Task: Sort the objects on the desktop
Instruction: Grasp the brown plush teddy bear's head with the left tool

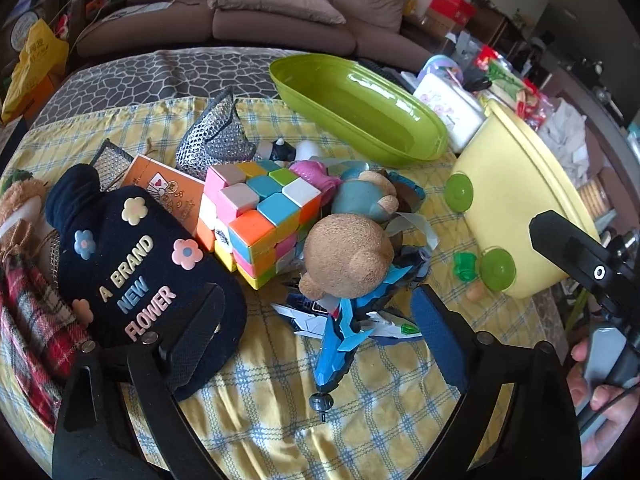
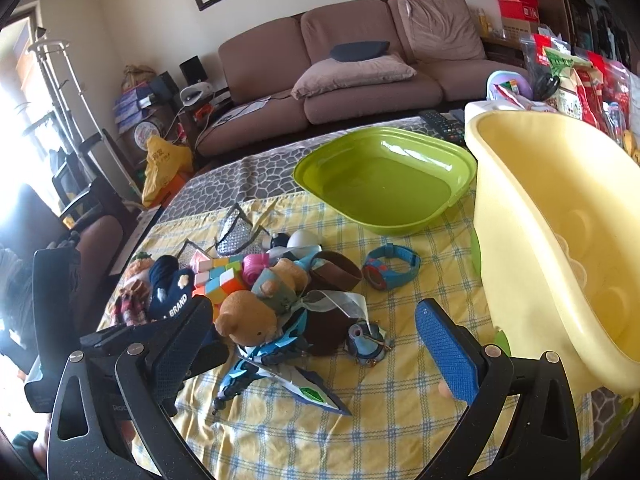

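Toys crowd the middle of our left wrist view: a teddy bear [image 1: 346,254], a puzzle cube [image 1: 260,220] and a blue robot toy [image 1: 340,332] on the checked table [image 1: 280,392]. Our left gripper [image 1: 316,320] has its jaws released around nothing.

Right wrist view: our right gripper [image 2: 316,340] stands equally wide, empty, with the green basin [image 2: 384,184] at upper centre and the yellow tub [image 2: 560,240] at right.

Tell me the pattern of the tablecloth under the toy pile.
Yellow tablecloth with a blue and white check grid; clearest in the right wrist view.
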Action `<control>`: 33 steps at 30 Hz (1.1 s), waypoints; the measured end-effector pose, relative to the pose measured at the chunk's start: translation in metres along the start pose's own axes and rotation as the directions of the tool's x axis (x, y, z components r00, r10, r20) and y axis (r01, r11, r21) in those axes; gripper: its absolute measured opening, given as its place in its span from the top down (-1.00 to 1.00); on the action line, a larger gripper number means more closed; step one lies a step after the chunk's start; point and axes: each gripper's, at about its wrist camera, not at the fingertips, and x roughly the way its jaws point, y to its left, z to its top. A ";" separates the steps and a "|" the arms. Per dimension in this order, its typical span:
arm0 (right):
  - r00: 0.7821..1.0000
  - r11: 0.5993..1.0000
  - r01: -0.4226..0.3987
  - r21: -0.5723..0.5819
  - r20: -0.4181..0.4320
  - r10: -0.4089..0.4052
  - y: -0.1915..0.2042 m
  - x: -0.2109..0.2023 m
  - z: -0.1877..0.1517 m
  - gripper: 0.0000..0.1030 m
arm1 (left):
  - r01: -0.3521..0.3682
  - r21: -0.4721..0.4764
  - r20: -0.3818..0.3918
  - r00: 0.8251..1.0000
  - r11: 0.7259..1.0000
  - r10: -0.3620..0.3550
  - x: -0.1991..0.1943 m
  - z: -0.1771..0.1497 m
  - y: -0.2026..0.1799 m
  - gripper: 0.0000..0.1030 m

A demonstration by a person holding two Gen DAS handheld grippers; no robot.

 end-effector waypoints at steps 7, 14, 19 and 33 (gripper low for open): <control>1.000 1.000 -0.009 0.014 -0.018 0.009 -0.009 0.000 -0.002 -0.99 | 0.005 -0.012 -0.034 0.999 1.000 -0.005 0.019 0.006 -0.008 -0.40; 0.999 1.000 -0.009 0.003 -0.039 0.009 -0.011 0.002 -0.006 -0.99 | 0.006 -0.030 -0.048 0.999 1.000 -0.007 0.034 0.013 -0.011 -0.40; 0.999 1.000 -0.005 0.000 -0.054 0.004 -0.015 0.004 -0.009 -0.99 | -0.004 -0.041 -0.058 0.998 0.999 0.001 0.043 0.016 -0.009 -0.04; 0.989 0.992 -0.059 0.109 -0.129 0.073 -0.044 0.010 -0.017 -0.65 | 0.041 -0.126 0.023 0.999 0.991 -0.039 0.012 0.023 0.005 0.01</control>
